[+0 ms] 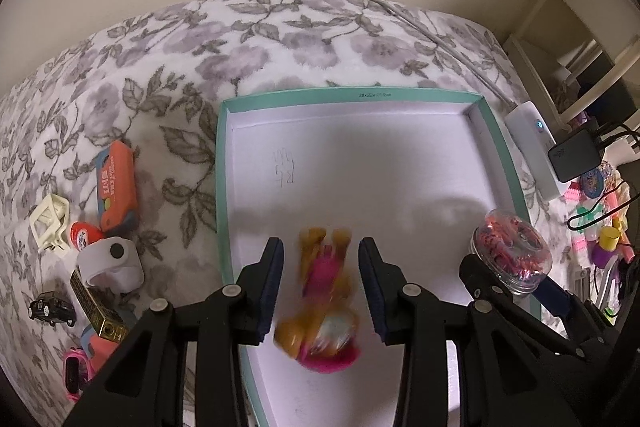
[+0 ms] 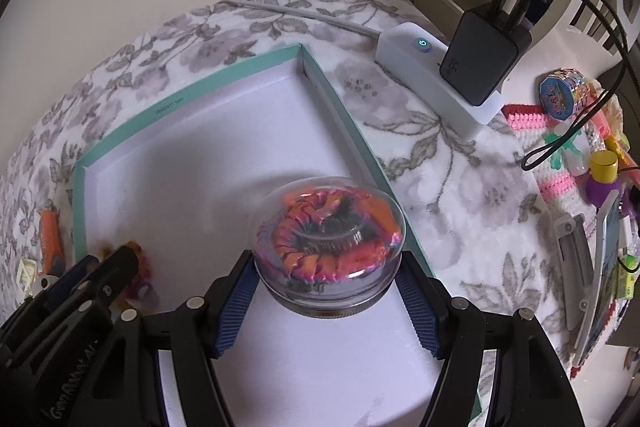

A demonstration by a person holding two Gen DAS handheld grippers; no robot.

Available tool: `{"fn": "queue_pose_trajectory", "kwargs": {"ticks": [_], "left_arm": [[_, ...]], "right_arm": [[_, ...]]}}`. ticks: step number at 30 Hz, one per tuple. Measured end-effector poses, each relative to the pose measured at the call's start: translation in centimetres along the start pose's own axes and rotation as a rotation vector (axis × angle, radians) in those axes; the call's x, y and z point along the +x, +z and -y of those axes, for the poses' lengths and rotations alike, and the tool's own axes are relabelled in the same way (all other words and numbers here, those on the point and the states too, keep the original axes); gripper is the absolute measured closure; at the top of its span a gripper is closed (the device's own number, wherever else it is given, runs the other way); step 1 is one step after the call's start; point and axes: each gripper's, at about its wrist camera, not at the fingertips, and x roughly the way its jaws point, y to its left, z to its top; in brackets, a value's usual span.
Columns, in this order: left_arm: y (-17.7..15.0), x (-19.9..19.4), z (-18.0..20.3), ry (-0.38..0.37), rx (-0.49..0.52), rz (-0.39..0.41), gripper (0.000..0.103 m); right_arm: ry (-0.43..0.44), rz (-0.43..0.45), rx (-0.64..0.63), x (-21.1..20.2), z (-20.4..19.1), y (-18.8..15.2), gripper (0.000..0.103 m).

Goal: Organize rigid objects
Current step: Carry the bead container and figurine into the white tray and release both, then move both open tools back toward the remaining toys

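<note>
The toy figure (image 1: 320,303), orange and pink, shows as a blur between the spread fingers of my left tool (image 1: 320,291), low over the near part of the white box (image 1: 500,147) with the teal rim. Nothing pinches it; the fingers stand apart on either side, and I cannot tell whether it lies on the box floor or is dropping to it. The rest of the floor is bare apart from a small pencil scribble. To the left of the box, on the flowered blanket (image 1: 320,35), a heap waits: an orange case (image 1: 116,183), a cream clip (image 1: 50,223), a white strap piece (image 1: 112,263), a black toy car (image 1: 52,309), a gold bar (image 1: 100,311) and a pink watch (image 1: 76,371). At the right rim my other tool carries a clear jar (image 1: 512,255).

In the right wrist view, my right tool (image 2: 328,295) is pinching the clear jar (image 2: 328,251) by its lid end, blue pads against its sides, the coloured bands inside plain to see. It hangs over the near right corner of the box (image 2: 192,83), not set down as far as I can judge. Beyond the rim on the right lie a white power strip (image 2: 440,83) with a black charger (image 2: 486,59), and further right a jumble of small bright things.

I judge the job barely begun: one toy in or nearly in, the jar about to go in, the left heap untouched.
</note>
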Motion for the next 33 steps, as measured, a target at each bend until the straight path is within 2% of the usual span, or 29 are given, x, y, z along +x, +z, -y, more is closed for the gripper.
{"fn": "queue_pose_trajectory", "kwargs": {"ticks": [4,9,13,17,21,22,24,29,31,33], "left_arm": [[0.1,-0.3,-0.3,-0.003,-0.015,-0.002,0.052],[0.4,-1.3,-0.6,-0.014,-0.026,0.013,0.051],[0.8,-2.5,-1.0,-0.016,-0.038,0.047,0.040],[1.2,-3.8,-1.9,-0.031,-0.074,0.073,0.040],[1.6,-4.9,-3.0,0.000,-0.103,0.114,0.038],[1.7,-5.3,-3.5,0.013,-0.116,0.127,0.029],[1.8,-5.7,-4.1,0.021,-0.132,0.145,0.021],[1.9,-6.5,-5.5,0.029,-0.162,0.162,0.021],[1.8,-6.8,-6.1,0.032,-0.170,0.165,0.021],[1.7,-7.1,-6.5,0.039,-0.176,0.169,0.016]], "right_arm": [[-0.008,-0.001,0.003,-0.3,0.1,0.1,0.030],[-0.001,0.023,-0.005,-1.4,0.1,0.2,0.030],[-0.013,0.060,-0.017,-3.0,0.1,0.5,0.030],[0.003,0.102,-0.008,-4.7,0.5,0.7,0.030],[0.004,0.144,-0.010,-6.4,0.5,0.9,0.030],[0.008,0.154,-0.010,-6.8,0.5,1.0,0.029],[0.015,0.168,-0.008,-7.3,0.3,1.1,0.029],[0.029,0.169,-0.021,-7.4,-0.2,0.8,0.028],[0.027,0.172,-0.029,-7.5,-0.4,0.6,0.025],[0.022,0.182,-0.036,-7.8,-0.5,0.4,0.022]]}}
